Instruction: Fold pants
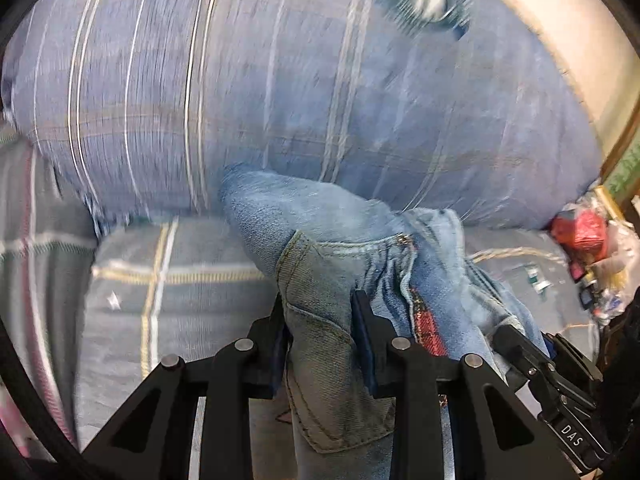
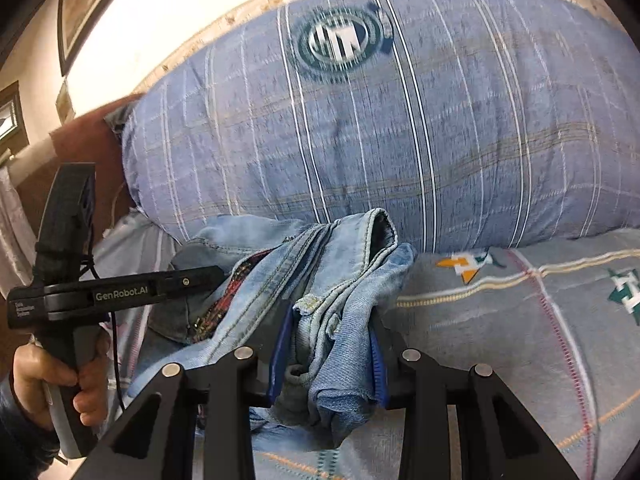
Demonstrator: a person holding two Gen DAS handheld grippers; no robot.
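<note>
The light blue denim pants (image 1: 332,236) hang bunched between both grippers above a bed. My left gripper (image 1: 320,312) is shut on a fold with a back pocket. My right gripper (image 2: 332,328) is shut on the waistband part of the pants (image 2: 344,264), with a belt loop between its blue pads. In the right wrist view the left gripper (image 2: 200,276) shows at the left, held by a hand, its tip buried in the denim. In the left wrist view the right gripper (image 1: 516,340) shows at the lower right, against the denim.
A big blue plaid pillow (image 1: 320,80) with a round logo stands just behind the pants; it also fills the right wrist view (image 2: 400,128). The grey plaid bedsheet (image 2: 520,320) lies below. Red and plastic clutter (image 1: 588,240) sits at the right. A wall with a framed picture (image 2: 80,4) is behind.
</note>
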